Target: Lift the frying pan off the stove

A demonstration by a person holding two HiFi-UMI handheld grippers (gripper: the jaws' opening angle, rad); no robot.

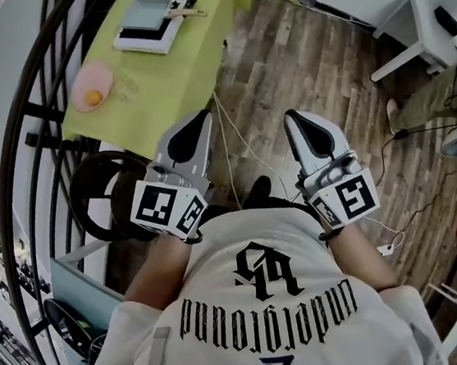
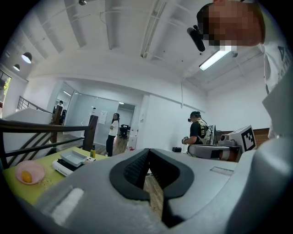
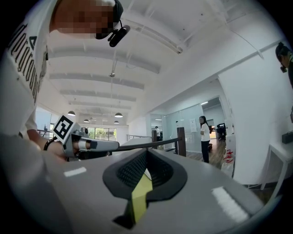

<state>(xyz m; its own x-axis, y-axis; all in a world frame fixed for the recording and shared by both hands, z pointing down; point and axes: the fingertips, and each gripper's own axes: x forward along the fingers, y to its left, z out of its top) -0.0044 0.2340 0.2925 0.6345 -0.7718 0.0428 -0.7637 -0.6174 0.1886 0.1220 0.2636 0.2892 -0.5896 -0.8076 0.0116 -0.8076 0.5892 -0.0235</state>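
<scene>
The left gripper (image 1: 195,130) and right gripper (image 1: 298,123) are held close to the chest above the wooden floor, each with its fingers closed together on nothing. The pan (image 1: 146,16) is seen resting on the stove (image 1: 138,41) on the green desk (image 1: 217,18), well apart from both grippers, near a pink plate (image 1: 95,88).

Yellow lump (image 1: 94,96) on the pink plate (image 1: 83,78): too small to identify. Green table (image 1: 198,65): far end cut off by the top edge. Dark ring (image 1: 79,196) at floor level: partly covered by the left gripper (image 1: 201,120). Wearer's legs: hidden under the torso.
</scene>
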